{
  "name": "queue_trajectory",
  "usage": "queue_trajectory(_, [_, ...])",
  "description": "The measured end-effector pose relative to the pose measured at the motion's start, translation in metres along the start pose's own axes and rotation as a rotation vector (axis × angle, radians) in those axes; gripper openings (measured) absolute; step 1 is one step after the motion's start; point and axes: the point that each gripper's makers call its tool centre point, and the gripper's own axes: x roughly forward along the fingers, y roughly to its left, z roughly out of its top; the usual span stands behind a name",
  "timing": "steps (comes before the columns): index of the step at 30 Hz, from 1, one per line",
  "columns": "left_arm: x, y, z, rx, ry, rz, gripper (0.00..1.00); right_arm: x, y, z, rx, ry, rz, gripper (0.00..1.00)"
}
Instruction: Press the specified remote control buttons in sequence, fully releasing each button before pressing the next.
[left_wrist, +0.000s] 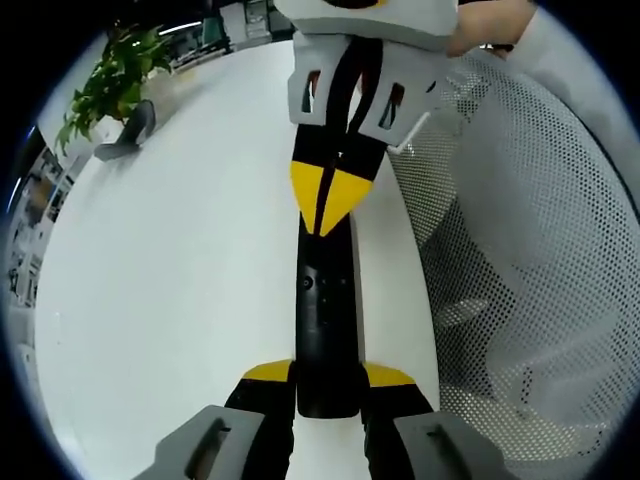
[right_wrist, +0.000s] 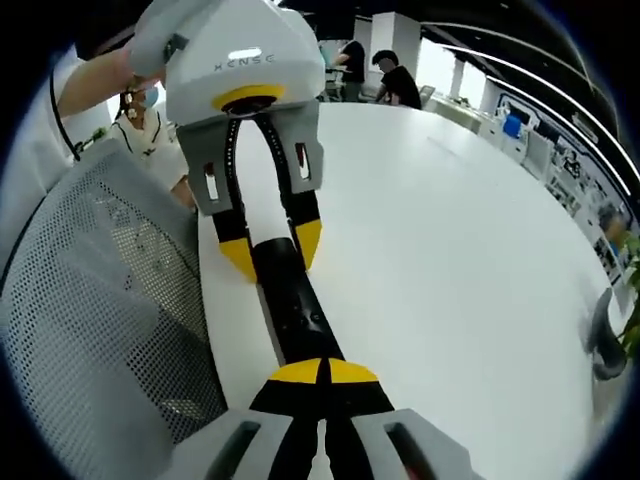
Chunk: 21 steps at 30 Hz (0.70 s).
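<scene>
A long black remote (left_wrist: 325, 320) lies lengthwise over the white table (left_wrist: 180, 250), near its edge. My left gripper (left_wrist: 328, 375) is shut on the remote's near end, one yellow tip on each side. My right gripper (left_wrist: 325, 200) comes in from the top with its yellow tips closed together, touching the remote's far part. In the right gripper view the right gripper (right_wrist: 325, 372) rests point-down on the remote (right_wrist: 295, 300). Beyond it the left gripper (right_wrist: 270, 248) clamps the other end. Small buttons show on the remote's face.
A grey mesh chair back (left_wrist: 520, 250) stands close beside the table edge (right_wrist: 100, 300). A potted plant (left_wrist: 110, 80) and a grey object (left_wrist: 130, 135) sit at the table's far side. People (right_wrist: 385, 75) stand far behind the wide table (right_wrist: 450, 250).
</scene>
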Motion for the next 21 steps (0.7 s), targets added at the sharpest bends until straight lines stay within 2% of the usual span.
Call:
queue_trajectory(3, [0.0003,0.0000,0.0001,-0.003,-0.005,-0.001,0.24,0.0001,0.0010,0.0006,-0.029,0.000,0.010,0.00])
queue_trajectory(7, [0.0003,-0.0002,0.0003,-0.007,-0.002,0.003,0.24,0.0023,0.0059,0.0040,-0.062,-0.003,0.057,0.00])
queue_trajectory(9, [0.0006,-0.0001,0.0003,-0.010,-0.001,0.003,0.24,0.0028,0.0057,0.0029,-0.117,0.021,0.075,0.00])
queue_trajectory(11, [0.0004,-0.0001,0.0004,-0.009,-0.001,0.002,0.24,0.0034,0.0058,0.0036,-0.124,0.032,0.084,0.00])
queue_trajectory(16, [0.0003,-0.0001,0.0007,-0.021,-0.011,0.004,0.24,0.0052,0.0075,0.0032,-0.246,0.109,0.124,0.00])
queue_trajectory(18, [0.0004,0.0000,0.0008,-0.027,-0.016,0.005,0.24,0.0066,0.0082,0.0032,-0.322,0.164,0.148,0.00])
queue_trajectory(21, [0.0005,0.0000,0.0008,-0.027,-0.017,0.008,0.24,0.0082,0.0083,0.0033,-0.363,0.224,0.169,0.00])
